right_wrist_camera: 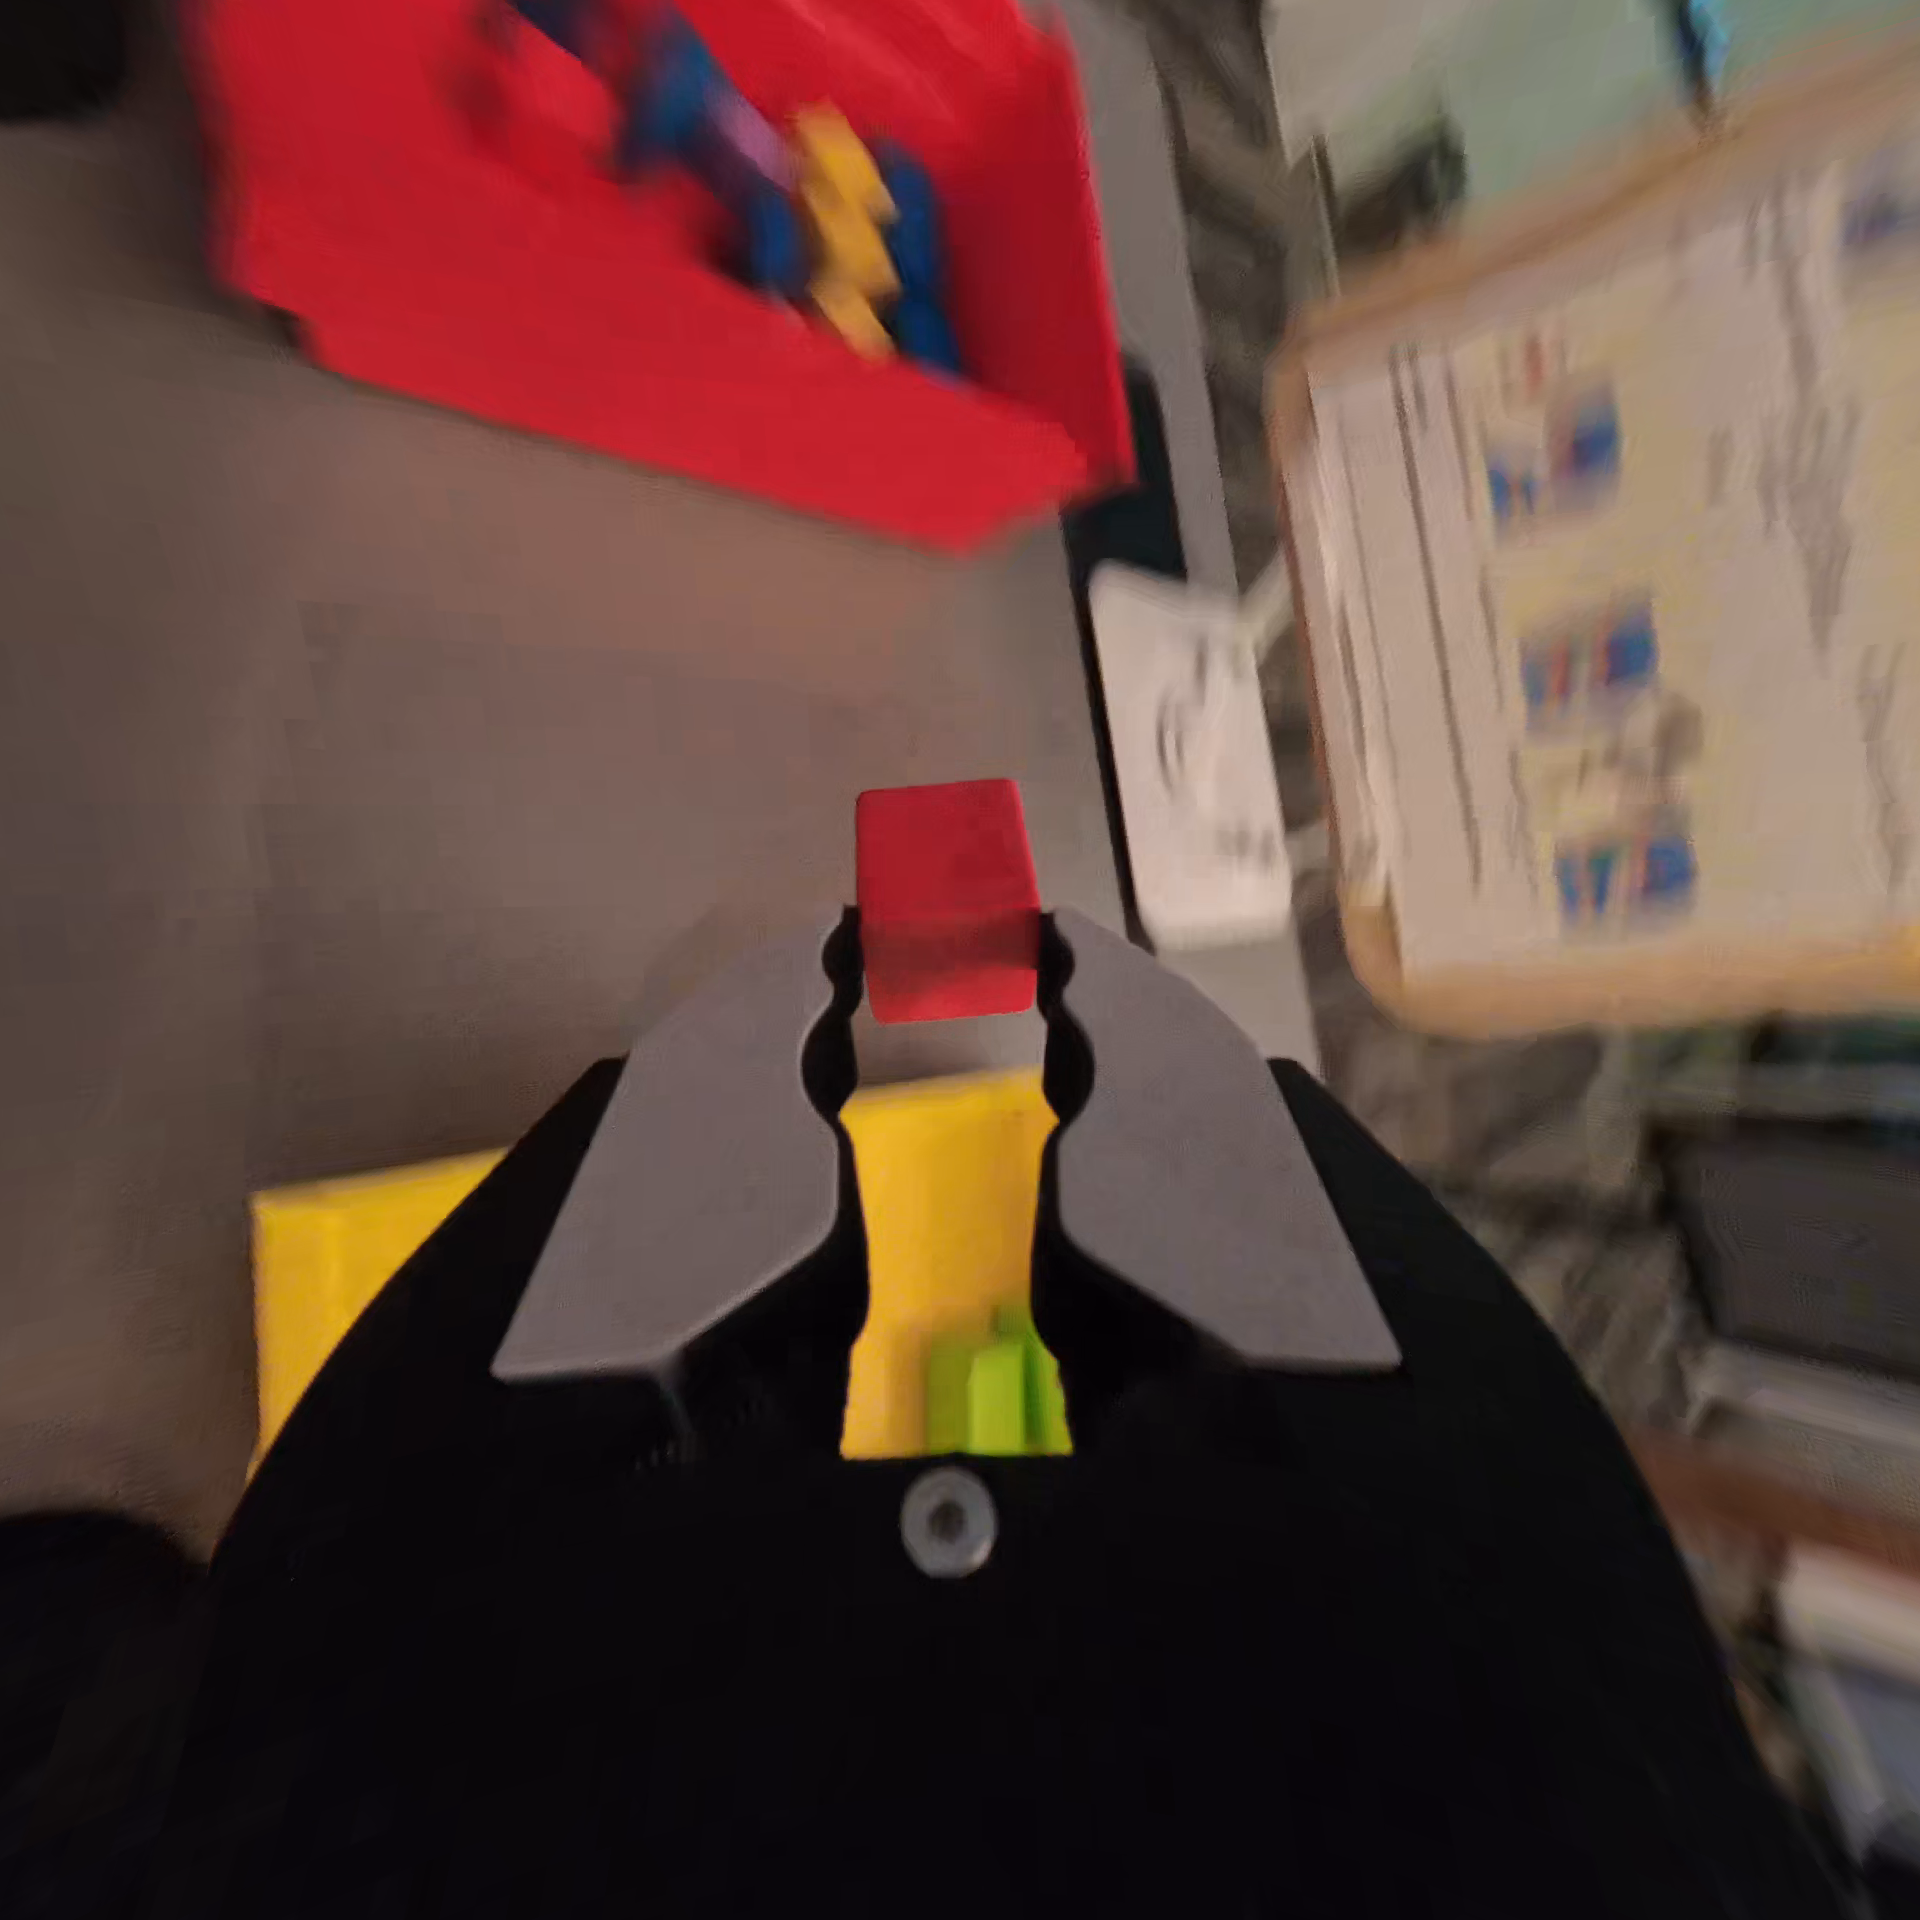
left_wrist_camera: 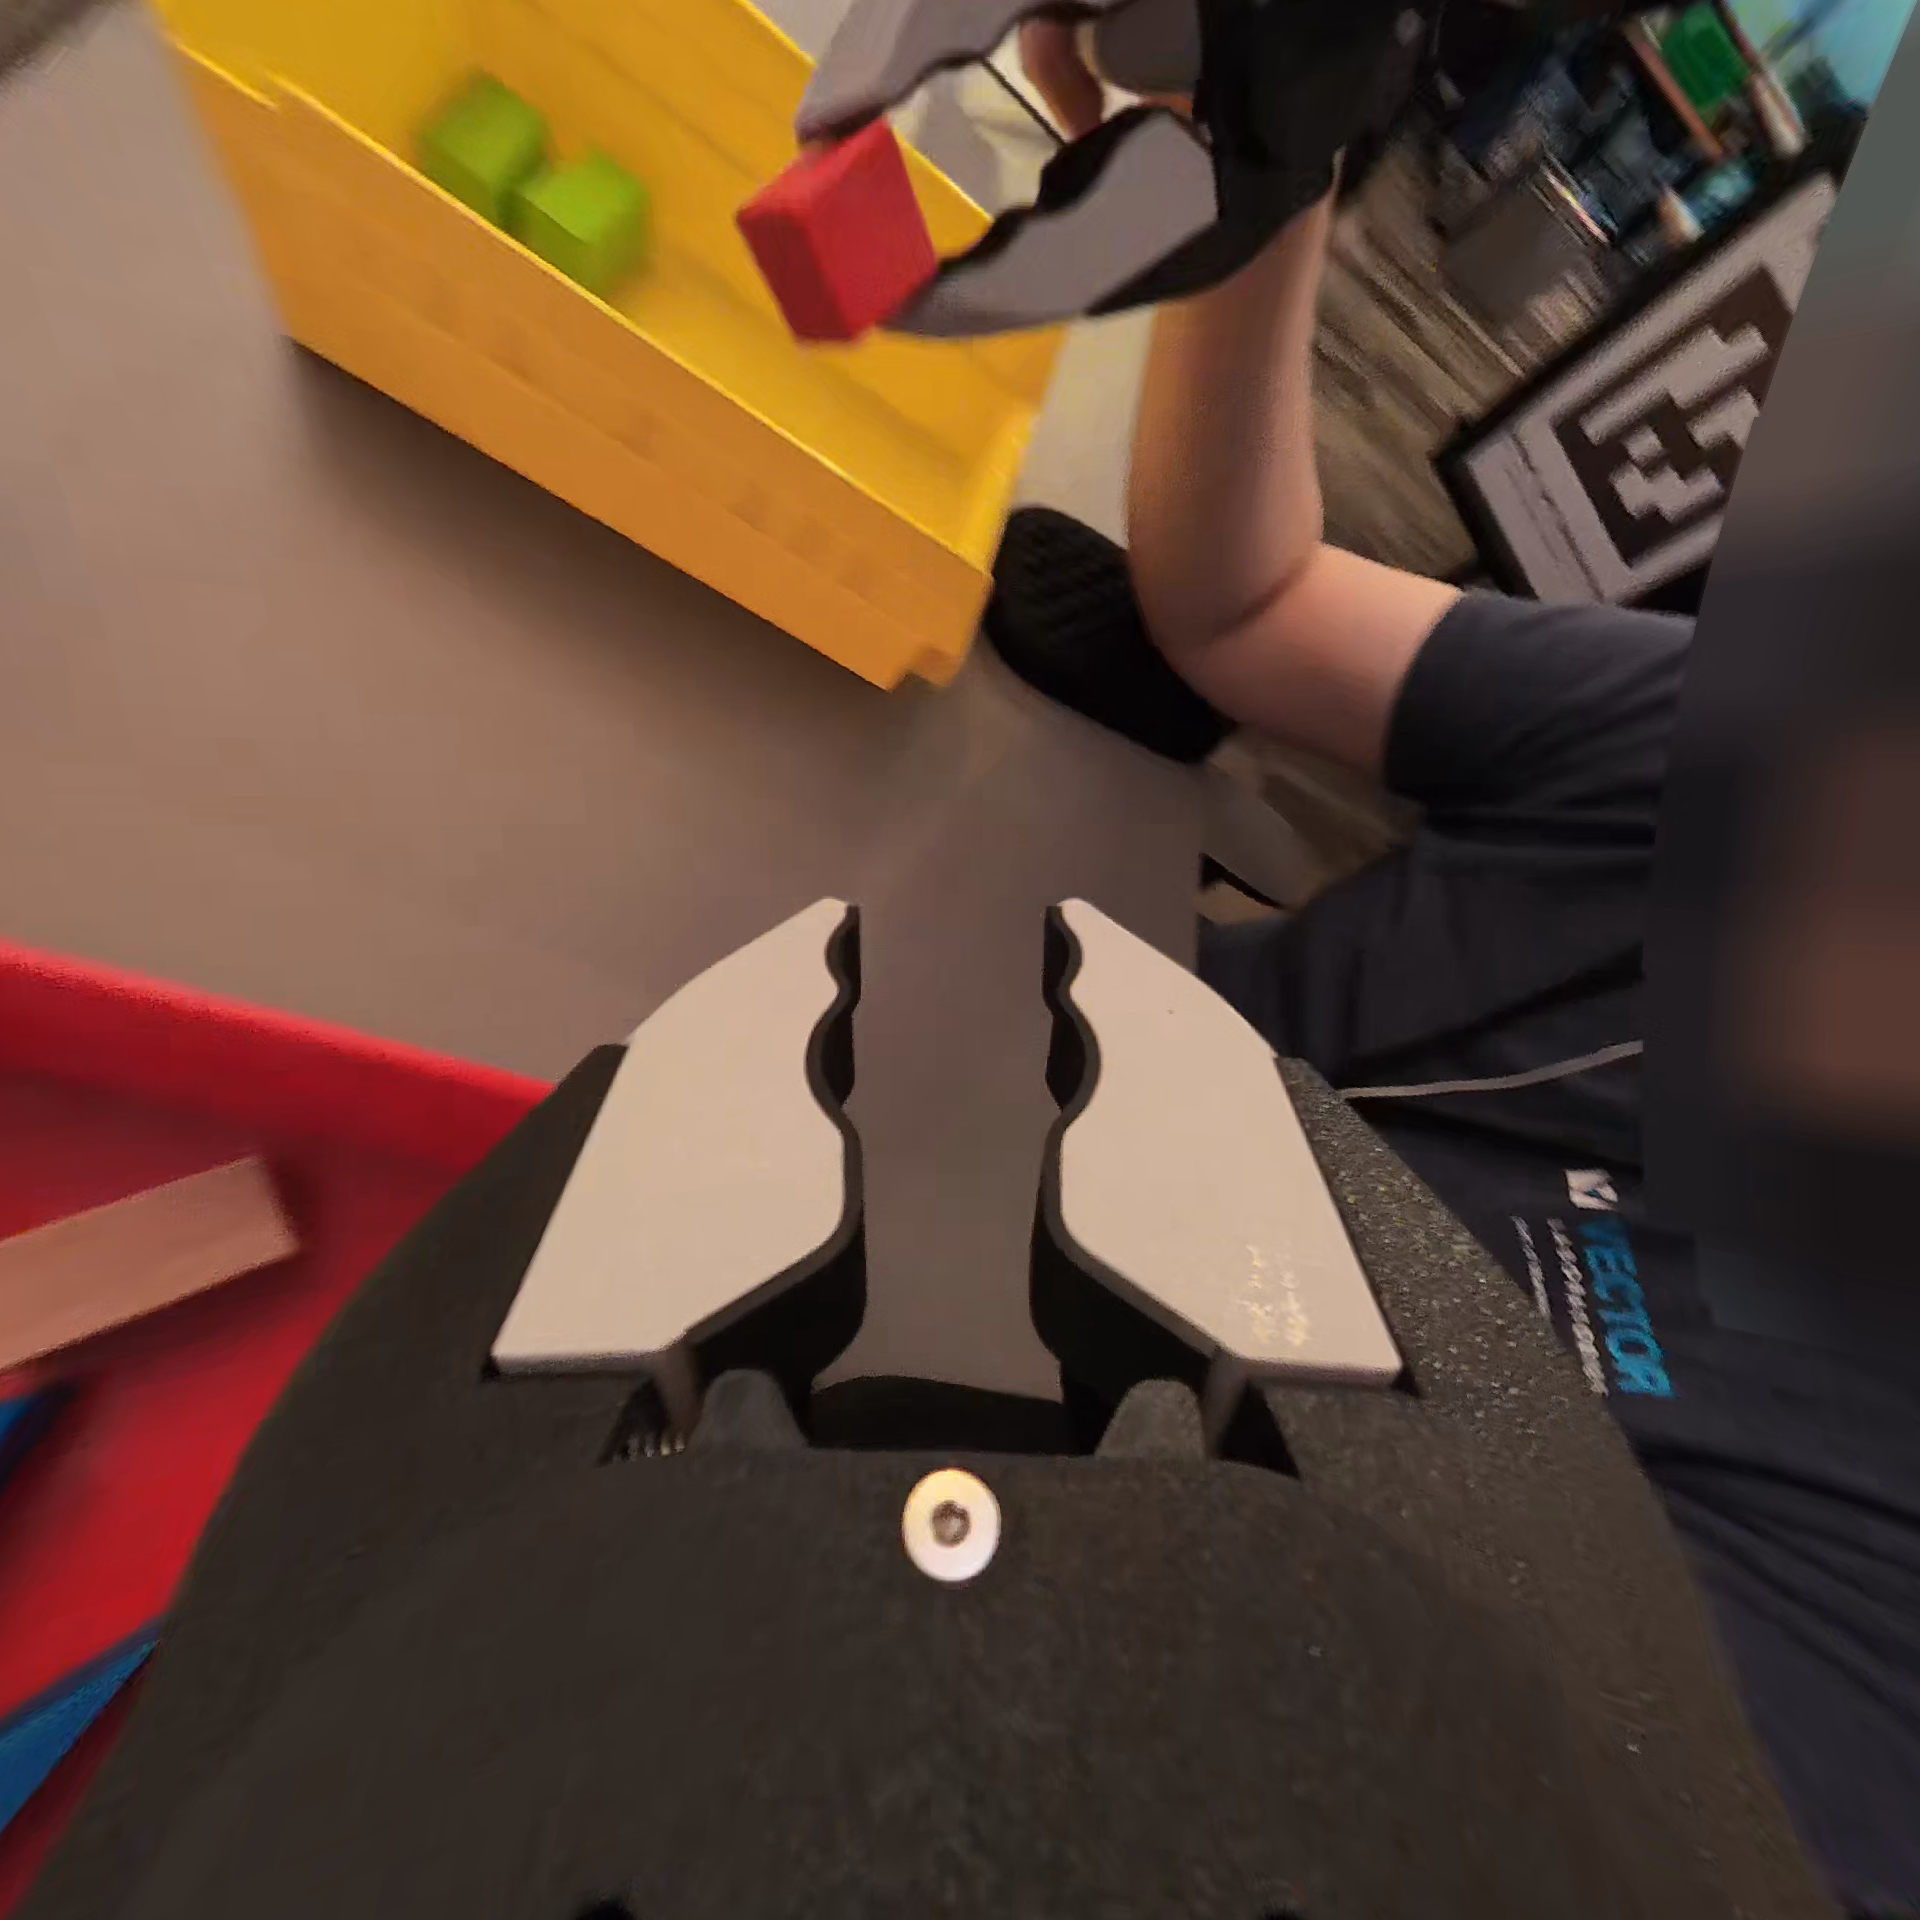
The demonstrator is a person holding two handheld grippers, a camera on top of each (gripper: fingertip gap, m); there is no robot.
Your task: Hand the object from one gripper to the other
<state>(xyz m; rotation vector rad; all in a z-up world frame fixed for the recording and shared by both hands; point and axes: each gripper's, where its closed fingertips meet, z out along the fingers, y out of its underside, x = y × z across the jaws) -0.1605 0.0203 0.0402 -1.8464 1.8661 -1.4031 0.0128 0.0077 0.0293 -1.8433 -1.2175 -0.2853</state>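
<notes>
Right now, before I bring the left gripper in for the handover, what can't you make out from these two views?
- Red bin contents: motion blur in the right wrist view; cut by the edge and left gripper body in the left wrist view.
- Red cube's far side, right wrist view: turned away.
- Green cubes in the yellow bin: blurred in the left wrist view, mostly hidden behind the right gripper in its own view.

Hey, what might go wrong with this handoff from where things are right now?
1. The right gripper pinches the red cube only at its fingertips, so a bump from the other gripper might knock it loose.
2. The left gripper has a narrow gap, possibly too tight for the cube without opening wider.
3. The cube hangs over the yellow bin; if dropped, it would likely land near the green cubes.
</notes>
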